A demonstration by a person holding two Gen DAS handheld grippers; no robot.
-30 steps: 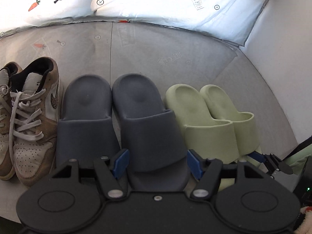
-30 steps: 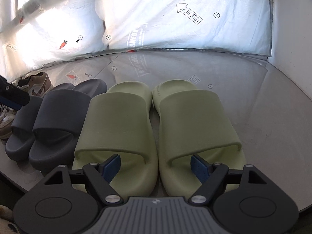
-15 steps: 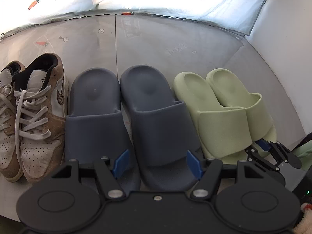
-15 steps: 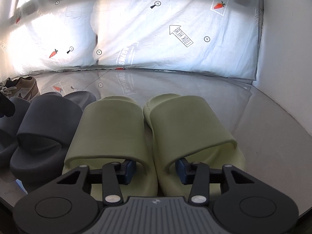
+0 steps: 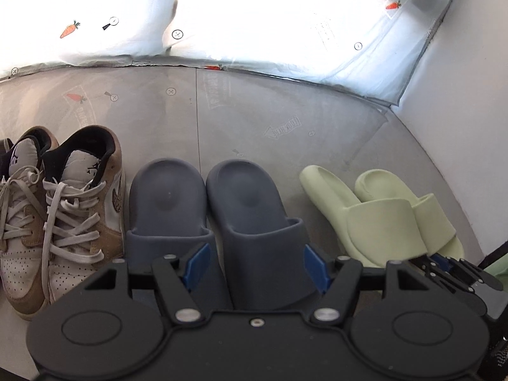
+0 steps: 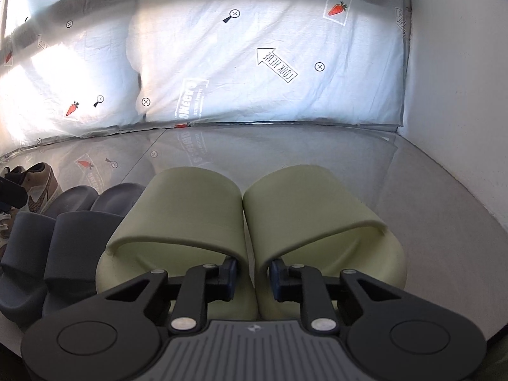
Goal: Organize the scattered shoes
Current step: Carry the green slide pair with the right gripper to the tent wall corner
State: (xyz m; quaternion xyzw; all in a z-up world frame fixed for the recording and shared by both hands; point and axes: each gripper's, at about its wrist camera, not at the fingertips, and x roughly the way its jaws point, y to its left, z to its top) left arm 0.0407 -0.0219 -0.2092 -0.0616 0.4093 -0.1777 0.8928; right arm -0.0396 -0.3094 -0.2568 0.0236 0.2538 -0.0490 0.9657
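Three pairs stand in a row on the grey floor mat [image 5: 254, 120]: tan and white sneakers [image 5: 79, 197], dark grey slides [image 5: 250, 209] and pale green slides [image 5: 381, 222]. My left gripper [image 5: 255, 263] is open, its blue pads either side of the front of the right grey slide, not pressing it. My right gripper [image 6: 253, 274] has one finger inside each green slide [image 6: 177, 209] and is shut on their two touching inner walls. It also shows at the toes of the green pair in the left wrist view [image 5: 444, 263].
White printed cushions [image 6: 254, 63] line the back edge of the mat. A white wall [image 6: 460, 95] bounds the right side, close to the green pair. Bare mat lies behind the shoes. The grey slides [image 6: 63, 228] sit just left of the green ones.
My right gripper went from open to shut, pinching the green slides' inner walls. The green pair now sits further right, with a wider gap to the grey slides. The left gripper stayed open.
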